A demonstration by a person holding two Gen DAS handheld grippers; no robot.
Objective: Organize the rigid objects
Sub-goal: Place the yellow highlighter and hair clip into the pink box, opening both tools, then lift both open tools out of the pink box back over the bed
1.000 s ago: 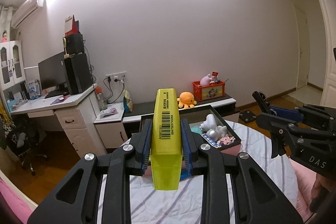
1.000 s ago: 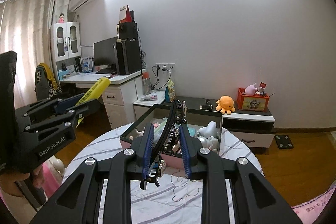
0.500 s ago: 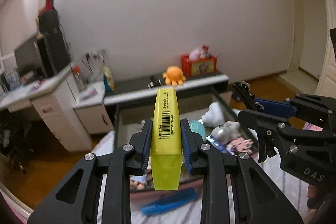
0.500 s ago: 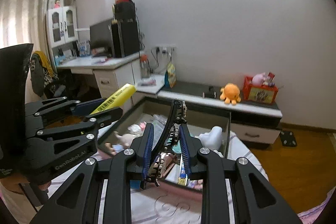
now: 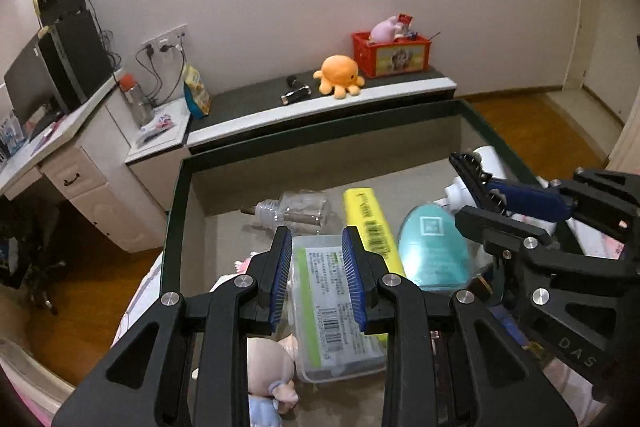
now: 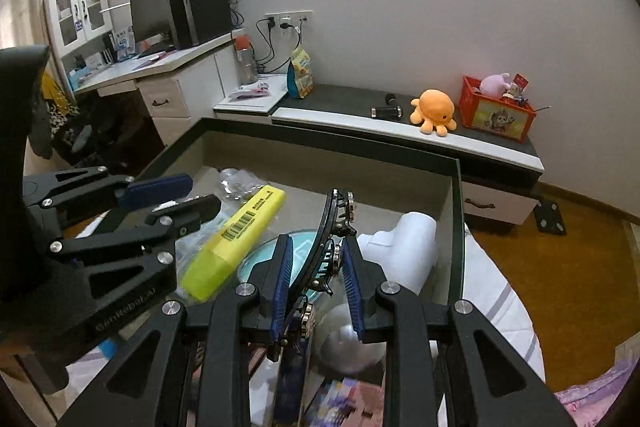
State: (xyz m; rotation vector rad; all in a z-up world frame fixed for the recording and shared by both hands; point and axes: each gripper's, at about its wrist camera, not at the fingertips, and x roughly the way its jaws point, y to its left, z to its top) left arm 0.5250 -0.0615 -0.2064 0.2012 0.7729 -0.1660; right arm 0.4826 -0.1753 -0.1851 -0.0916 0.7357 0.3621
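Observation:
A dark-rimmed storage box [image 5: 320, 137] holds mixed items. The yellow highlighter [image 5: 370, 223] lies inside it, also seen in the right wrist view [image 6: 236, 233]. My left gripper [image 5: 318, 281] is open and empty above a clear plastic case [image 5: 332, 303]. My right gripper [image 6: 316, 287] hangs over the box [image 6: 332, 147] with a black studded hair clip [image 6: 332, 227] leaning between its parted jaws; whether they pinch it I cannot tell. The clip also shows in the left wrist view [image 5: 474, 179].
In the box lie a teal oval case [image 5: 434, 249], a clear bottle [image 5: 298, 211], a white plastic figure [image 6: 408, 243] and a pink doll [image 5: 268, 367]. Behind stand a low cabinet [image 6: 400, 131] with an orange octopus plush [image 6: 434, 111], a red crate [image 6: 496, 115] and a desk [image 6: 160, 75].
Both grippers have tilted down over the box. My left gripper has opened and let go of the yellow highlighter, which now lies in the box. The right gripper's jaws stand wider around the clip.

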